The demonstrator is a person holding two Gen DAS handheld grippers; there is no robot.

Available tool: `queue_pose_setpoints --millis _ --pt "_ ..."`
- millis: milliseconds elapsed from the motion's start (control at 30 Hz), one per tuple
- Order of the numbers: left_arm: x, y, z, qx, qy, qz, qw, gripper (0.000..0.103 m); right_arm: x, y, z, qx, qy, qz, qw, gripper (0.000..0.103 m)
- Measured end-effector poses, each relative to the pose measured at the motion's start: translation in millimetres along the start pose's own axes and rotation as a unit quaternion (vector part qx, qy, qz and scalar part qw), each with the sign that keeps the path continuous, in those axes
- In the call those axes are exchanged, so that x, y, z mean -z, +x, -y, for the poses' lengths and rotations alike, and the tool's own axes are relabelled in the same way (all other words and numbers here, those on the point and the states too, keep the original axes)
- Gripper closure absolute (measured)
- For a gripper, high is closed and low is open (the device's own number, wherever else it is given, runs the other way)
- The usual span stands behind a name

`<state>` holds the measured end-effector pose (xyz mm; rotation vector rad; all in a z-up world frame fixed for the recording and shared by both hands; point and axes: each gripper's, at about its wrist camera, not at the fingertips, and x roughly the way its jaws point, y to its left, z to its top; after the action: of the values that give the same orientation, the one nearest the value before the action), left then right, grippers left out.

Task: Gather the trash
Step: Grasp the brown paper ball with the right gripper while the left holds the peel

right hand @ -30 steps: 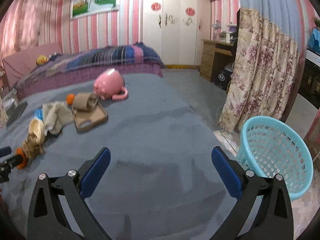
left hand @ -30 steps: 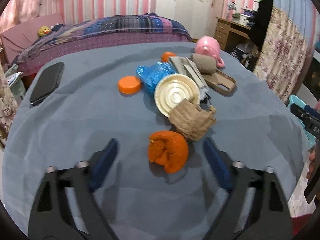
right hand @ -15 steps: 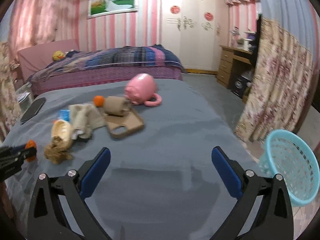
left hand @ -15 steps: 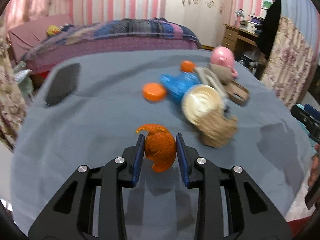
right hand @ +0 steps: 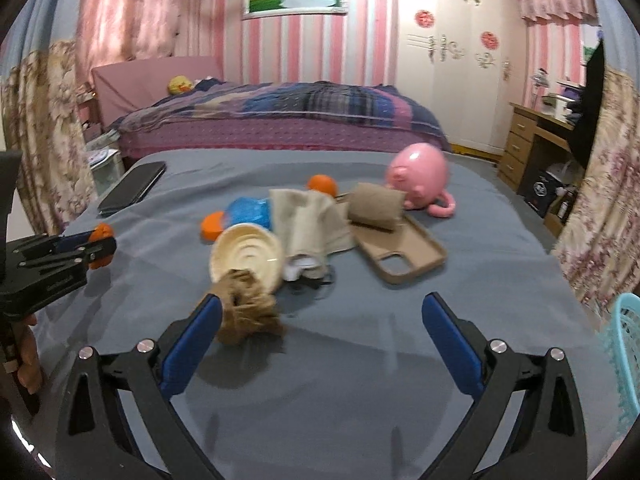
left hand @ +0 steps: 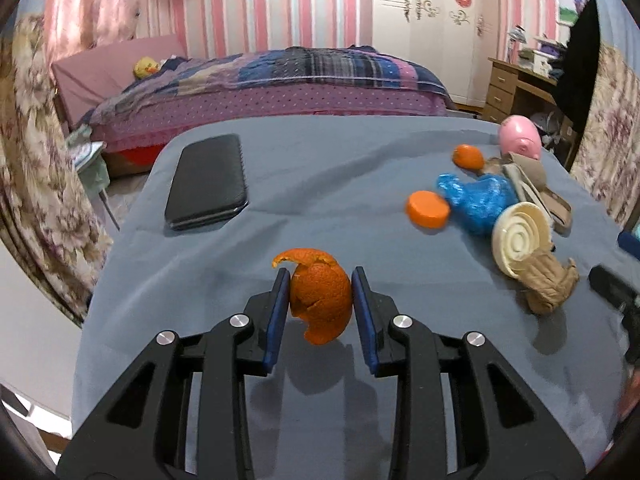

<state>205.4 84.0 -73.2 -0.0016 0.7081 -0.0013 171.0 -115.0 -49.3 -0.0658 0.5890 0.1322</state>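
Note:
My left gripper (left hand: 320, 304) is shut on an orange peel (left hand: 320, 300) and holds it above the blue-grey tablecloth (left hand: 320, 168); it also shows at the left of the right wrist view (right hand: 100, 246). My right gripper (right hand: 320, 328) is open and empty, just in front of a crumpled brown paper (right hand: 246, 312). Behind it lie a cream paper bowl (right hand: 248, 258), a blue wrapper (right hand: 250, 210), an orange lid (right hand: 212, 227) and a beige cloth (right hand: 310, 220). A light blue trash basket (right hand: 624, 356) stands off the table at the right edge.
On the table: a black phone (left hand: 208, 182) at far left, a tan phone case (right hand: 404, 256), a brown paper roll (right hand: 376, 206), a pink pig mug (right hand: 420, 178) and a small orange (right hand: 322, 184). A bed (right hand: 280, 116) stands behind, a wooden desk (right hand: 536, 136) at right.
My left gripper closed on the orange peel and lifted it off the cloth, moving left. My right gripper swung left from the basket toward the trash pile.

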Motion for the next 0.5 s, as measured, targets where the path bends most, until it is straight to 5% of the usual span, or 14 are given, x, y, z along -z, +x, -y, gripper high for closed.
queue_pose_setpoints --millis 367,500 --pt "2 4 -5 0.005 -0.017 -0.001 0.9998 0.073 -1 21 -33 -0.068 -0.049 -0.046 0.995 0.046" --pt "2 5 -9 0.004 -0.025 -0.001 0.9997 0.073 2 17 -35 -0.078 -0.051 -0.033 0.995 0.057"
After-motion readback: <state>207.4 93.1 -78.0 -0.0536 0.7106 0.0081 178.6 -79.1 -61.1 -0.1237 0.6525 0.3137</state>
